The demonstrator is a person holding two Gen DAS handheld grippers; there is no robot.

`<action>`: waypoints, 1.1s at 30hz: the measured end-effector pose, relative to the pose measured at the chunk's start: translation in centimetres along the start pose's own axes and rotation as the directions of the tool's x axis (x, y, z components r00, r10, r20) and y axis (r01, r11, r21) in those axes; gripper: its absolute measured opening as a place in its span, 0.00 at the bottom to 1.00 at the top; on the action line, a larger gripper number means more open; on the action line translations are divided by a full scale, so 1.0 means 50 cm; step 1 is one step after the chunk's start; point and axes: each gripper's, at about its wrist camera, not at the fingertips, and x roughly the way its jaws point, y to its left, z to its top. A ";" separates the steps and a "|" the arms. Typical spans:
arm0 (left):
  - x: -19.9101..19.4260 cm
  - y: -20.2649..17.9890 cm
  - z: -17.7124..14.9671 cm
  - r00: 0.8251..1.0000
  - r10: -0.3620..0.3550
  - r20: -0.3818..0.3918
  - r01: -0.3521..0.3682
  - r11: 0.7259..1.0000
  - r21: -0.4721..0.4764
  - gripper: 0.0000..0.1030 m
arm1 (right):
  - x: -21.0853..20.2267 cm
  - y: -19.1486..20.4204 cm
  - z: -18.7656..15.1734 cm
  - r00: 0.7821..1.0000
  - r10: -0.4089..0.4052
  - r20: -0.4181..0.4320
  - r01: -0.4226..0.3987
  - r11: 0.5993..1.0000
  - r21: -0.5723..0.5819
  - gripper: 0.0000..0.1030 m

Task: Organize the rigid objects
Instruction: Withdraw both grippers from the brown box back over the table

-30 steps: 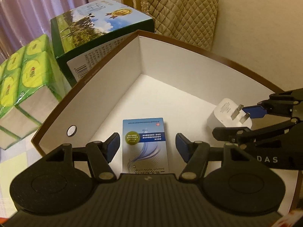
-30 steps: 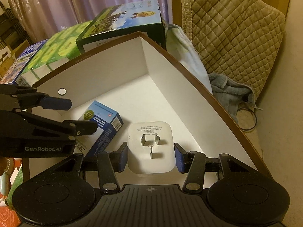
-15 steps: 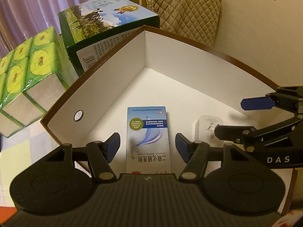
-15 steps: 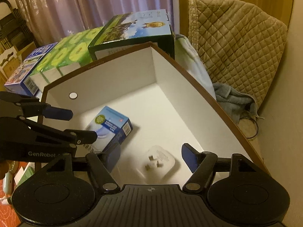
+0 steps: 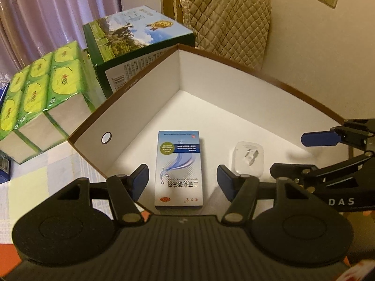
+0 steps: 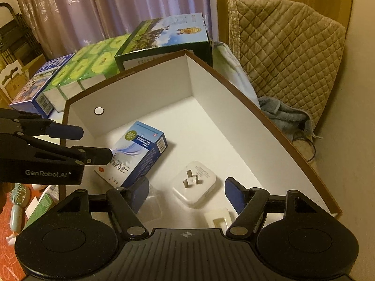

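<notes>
A second ago the right tool (image 6: 186, 193) was clamped on the white charger (image 6: 194, 182); its jaws have just been opening, and the charger now lies free on the floor of the white box (image 5: 234, 117), prongs up, below and ahead of that tool and touching neither pad. Both tools have drawn back and up from the box.

The left tool (image 5: 182, 178) stands wide open and empty, with the blue carton (image 5: 179, 167) lying flat in the box straight ahead between its spread pads, also untouched. From the left tool the charger sits just right of the carton, apart from it.

This looks like the end of a placing step: two items are in. Next, each tool likely needs to swing toward the loose things on the table outside the box, approach with jaws wide, and close squarely on a firm item.
</notes>
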 end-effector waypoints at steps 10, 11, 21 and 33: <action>-0.076 -0.019 -0.031 0.998 0.019 0.053 -0.018 1.000 -0.014 0.60 | -0.054 0.010 -0.024 0.999 0.005 0.038 -0.005 1.000 -0.003 0.67; -0.085 -0.022 -0.035 0.998 0.024 0.059 -0.023 1.000 -0.014 0.60 | -0.062 0.011 -0.028 0.999 0.011 0.043 -0.011 1.000 -0.003 0.67; -0.180 -0.025 -0.104 0.994 0.044 0.098 -0.042 0.999 -0.023 0.68 | -0.126 0.037 -0.068 0.995 0.056 0.078 -0.056 0.998 0.008 0.67; -0.279 0.028 -0.193 0.987 0.036 0.157 -0.031 0.999 -0.034 0.71 | -0.185 0.112 -0.123 0.990 0.106 0.094 -0.110 0.993 0.033 0.67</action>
